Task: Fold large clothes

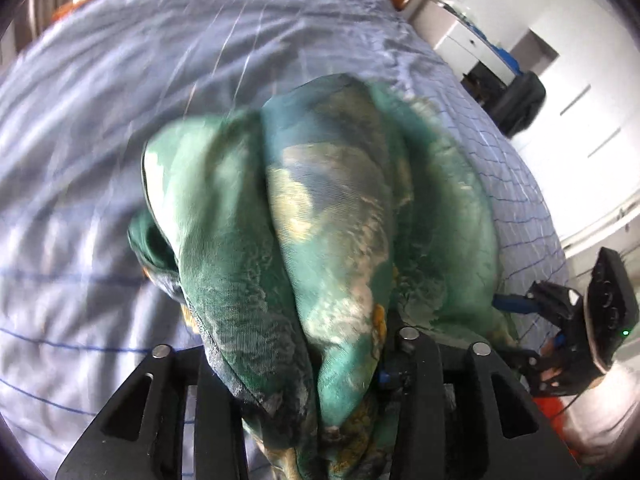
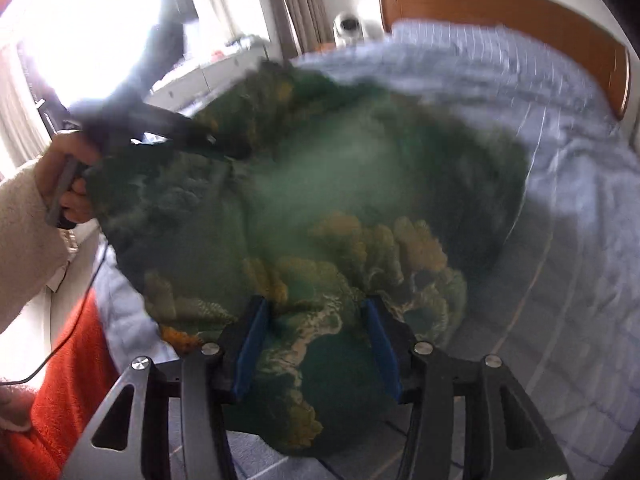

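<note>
A large green garment (image 1: 320, 220) with yellow and white print hangs bunched over the bed. My left gripper (image 1: 320, 364) is shut on the garment, whose cloth drapes over and hides its fingertips. In the right wrist view the garment (image 2: 340, 184) spreads wide and blurred above the bed. My right gripper (image 2: 316, 344) is open, its blue pads (image 2: 250, 348) standing apart with the cloth lying between and over them. The left gripper (image 2: 208, 140) shows at the upper left of that view, held in a hand. The right gripper (image 1: 500, 302) shows at the right edge of the left wrist view.
The bed has a pale blue checked cover (image 1: 120, 140) and an orange wooden headboard (image 2: 500, 12). A white round device (image 2: 348, 26) stands by the headboard. White drawers and a black bag (image 1: 520, 96) stand beside the bed. An orange cloth (image 2: 72, 360) lies at the lower left.
</note>
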